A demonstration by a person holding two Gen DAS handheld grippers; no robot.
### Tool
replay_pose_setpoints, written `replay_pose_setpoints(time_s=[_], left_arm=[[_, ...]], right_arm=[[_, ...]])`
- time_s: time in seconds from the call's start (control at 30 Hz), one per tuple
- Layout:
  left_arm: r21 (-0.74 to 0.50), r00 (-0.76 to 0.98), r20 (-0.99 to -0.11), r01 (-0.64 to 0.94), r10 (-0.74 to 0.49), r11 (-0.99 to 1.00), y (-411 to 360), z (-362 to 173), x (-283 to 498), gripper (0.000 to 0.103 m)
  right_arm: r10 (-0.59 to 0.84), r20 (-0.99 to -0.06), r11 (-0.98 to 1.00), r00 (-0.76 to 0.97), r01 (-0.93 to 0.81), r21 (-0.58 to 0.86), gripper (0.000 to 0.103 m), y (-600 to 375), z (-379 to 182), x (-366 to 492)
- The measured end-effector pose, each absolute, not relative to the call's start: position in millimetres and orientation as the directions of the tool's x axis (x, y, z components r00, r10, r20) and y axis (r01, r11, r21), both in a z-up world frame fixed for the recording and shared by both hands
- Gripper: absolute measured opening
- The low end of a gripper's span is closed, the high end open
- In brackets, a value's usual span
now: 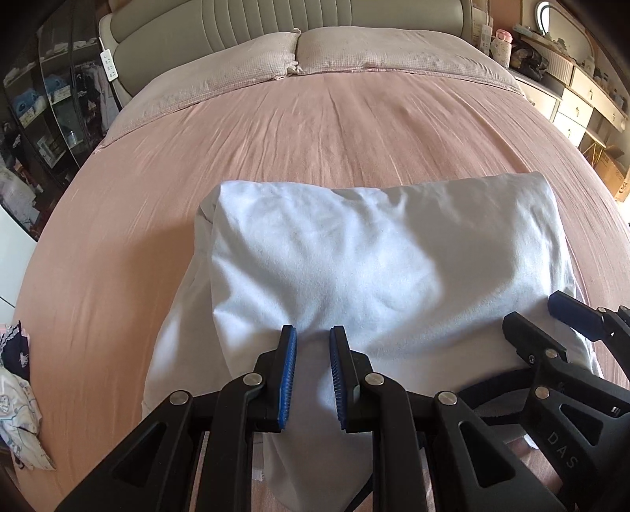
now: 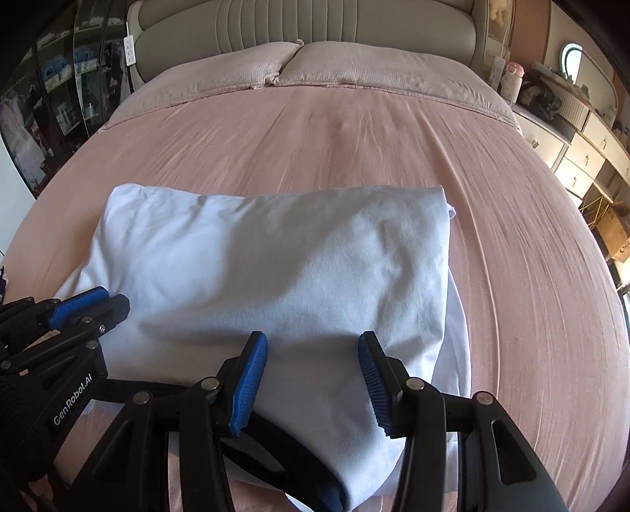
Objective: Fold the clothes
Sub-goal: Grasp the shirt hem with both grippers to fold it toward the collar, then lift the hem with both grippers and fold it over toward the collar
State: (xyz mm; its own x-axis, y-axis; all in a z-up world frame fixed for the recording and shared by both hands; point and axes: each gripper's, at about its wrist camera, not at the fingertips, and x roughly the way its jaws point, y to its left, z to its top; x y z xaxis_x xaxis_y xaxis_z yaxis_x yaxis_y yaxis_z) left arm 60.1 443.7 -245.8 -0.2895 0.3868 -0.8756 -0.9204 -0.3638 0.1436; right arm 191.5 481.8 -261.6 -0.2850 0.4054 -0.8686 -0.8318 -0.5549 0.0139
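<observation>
The folded garment point(image 1: 374, 256) near the front of the bed is plain white, with a dark navy band showing at its near edge in the right wrist view. The bedspread point(image 1: 315, 130) under it is a plain dusty pink. The two pillows point(image 1: 338, 51) at the far end are a paler pink with a fine check. The padded headboard point(image 2: 307, 19) is beige-grey. Both the left gripper point(image 1: 313, 374) and the right gripper point(image 2: 313, 382) are black with blue ribbed pads. The drawers point(image 2: 579, 157) at far right are cream. A white-and-navy patterned cloth point(image 1: 17, 394) lies at near left.
</observation>
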Motion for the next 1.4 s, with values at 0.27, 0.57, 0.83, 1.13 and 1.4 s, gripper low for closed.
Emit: replay_pose_setpoints(time_s=[0.27,0.57,0.83,1.13,1.4], left_arm=[[0.232,-0.354,-0.86,-0.913,0.368,-0.336,429,-259,76,0.016],[0.276,-0.386,-0.85,-0.906,0.358,-0.321,419,-269,85,0.016],[0.238,-0.364,-0.857,-0.907,0.365,-0.346,411,-269,85,0.016],[0.212,-0.348,-0.817,-0.923,0.46,-0.323,417,-234,95,0.028],[0.367,-0.402,-0.74,-0.913,0.539,-0.178,423,-222,145,0.093]], right_arm=[[0.36,-0.901,-0.566,-0.241,-0.824,-0.006,0.048,472,-277,202],[0.295,-0.924,-0.55,-0.244,-0.834,0.045,0.057,474,-289,216],[0.293,-0.928,-0.549,-0.232,-0.835,0.035,0.061,467,-291,223],[0.279,-0.871,-0.46,-0.405,-0.852,0.249,0.076,482,-262,261],[0.251,-0.84,-0.418,-0.481,-0.836,0.354,0.077,516,-247,286]])
